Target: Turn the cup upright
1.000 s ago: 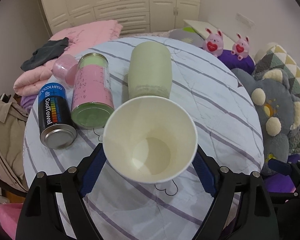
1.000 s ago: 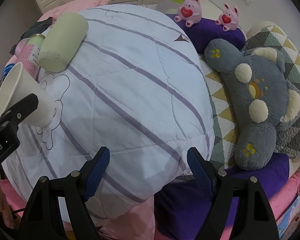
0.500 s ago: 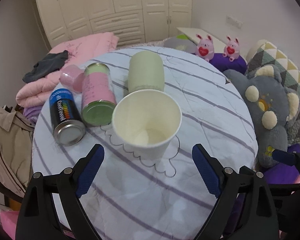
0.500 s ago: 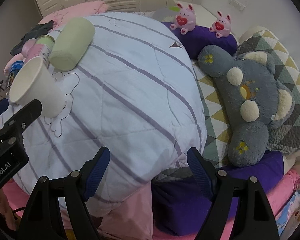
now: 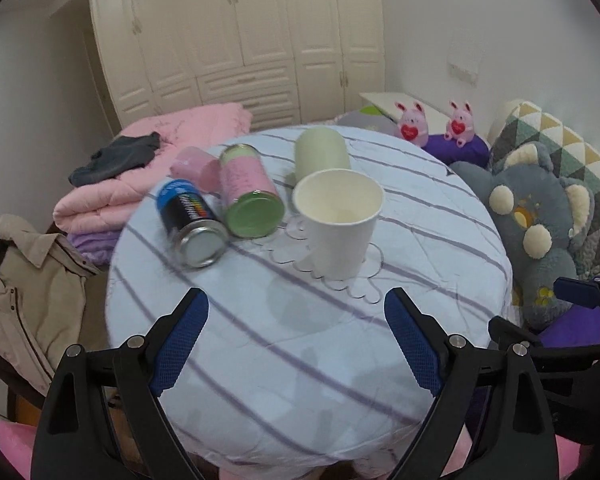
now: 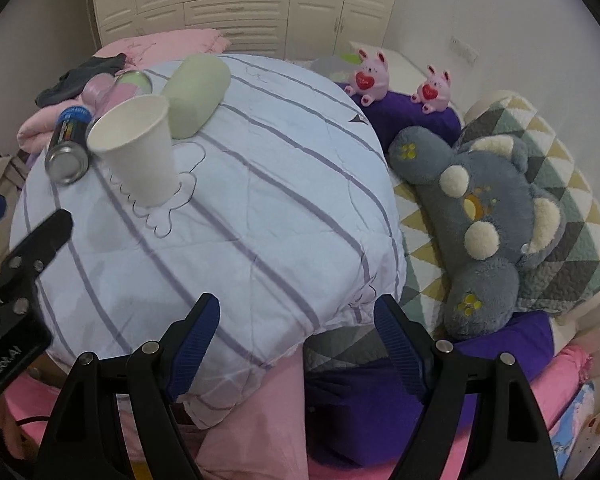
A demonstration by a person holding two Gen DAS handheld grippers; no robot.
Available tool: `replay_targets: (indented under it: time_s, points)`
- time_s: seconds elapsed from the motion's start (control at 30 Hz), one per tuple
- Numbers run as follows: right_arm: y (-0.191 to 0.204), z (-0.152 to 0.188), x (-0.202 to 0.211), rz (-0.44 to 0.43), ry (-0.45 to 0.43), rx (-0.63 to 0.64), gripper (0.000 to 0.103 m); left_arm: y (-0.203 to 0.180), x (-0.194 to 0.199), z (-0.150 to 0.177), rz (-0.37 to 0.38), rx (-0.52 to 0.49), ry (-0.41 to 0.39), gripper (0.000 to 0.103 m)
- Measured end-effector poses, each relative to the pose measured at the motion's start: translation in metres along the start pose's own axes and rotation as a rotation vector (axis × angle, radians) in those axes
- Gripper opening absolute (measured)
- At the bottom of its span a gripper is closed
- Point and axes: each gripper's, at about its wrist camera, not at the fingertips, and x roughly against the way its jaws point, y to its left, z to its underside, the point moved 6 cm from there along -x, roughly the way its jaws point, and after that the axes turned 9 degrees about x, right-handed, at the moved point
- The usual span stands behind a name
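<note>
a bedroom in a home. cream wardrobes (image 5: 236, 40) with panelled doors and drawers fill the far wall. a round table under a striped quilt (image 5: 300, 320) stands in the middle. on the far left, folded pink bedding (image 5: 148, 168) is stacked with a dark garment (image 5: 116, 156) on top, and a beige jacket (image 5: 16, 280) hangs at the near left. on the right, a grey plush toy (image 6: 488, 232) lies on a blanket of green, yellow and grey triangles (image 6: 560, 200), and two pink bunny toys (image 6: 368, 76) sit on a purple cushion (image 6: 404, 116) beyond it. a wall socket (image 5: 462, 72) shows on the right wall.
</note>
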Motion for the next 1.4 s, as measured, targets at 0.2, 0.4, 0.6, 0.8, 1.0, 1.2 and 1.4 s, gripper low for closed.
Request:
replay_targets:
  time_s: [0.2, 0.4, 0.6, 0.8, 1.0, 1.2, 1.4]
  points:
    - [0.025, 0.001, 0.015, -0.028, -0.072, 0.047, 0.081, 0.023, 0.016, -0.001, -0.001, 0.067, -0.086, 0.094]
    - [0.037, -0.006, 0.03, -0.075, -0.195, 0.021, 0.081, 0.036, 0.023, -0.003, -0.013, 0.077, -0.15, 0.095]
    - [0.047, -0.014, 0.038, -0.059, -0.308, 0.033, 0.081, 0.044, 0.022, -0.005, -0.003, 0.104, -0.198, 0.095]
    - [0.048, -0.021, 0.042, -0.043, -0.41, 0.014, 0.081, 0.044, 0.021, -0.008, -0.038, 0.081, -0.266, 0.095]
    - [0.04, -0.025, 0.041, -0.025, -0.485, -0.032, 0.081, 0.038, 0.013, -0.005, -0.034, 0.067, -0.288, 0.095]
    - [0.035, -0.024, 0.039, 0.015, -0.538, -0.06, 0.081, 0.038, 0.006, -0.002, -0.004, 0.099, -0.296, 0.095]
    - [0.039, -0.022, 0.036, 0.02, -0.581, -0.063, 0.081, 0.042, 0.008, 0.0, -0.012, 0.131, -0.35, 0.098]
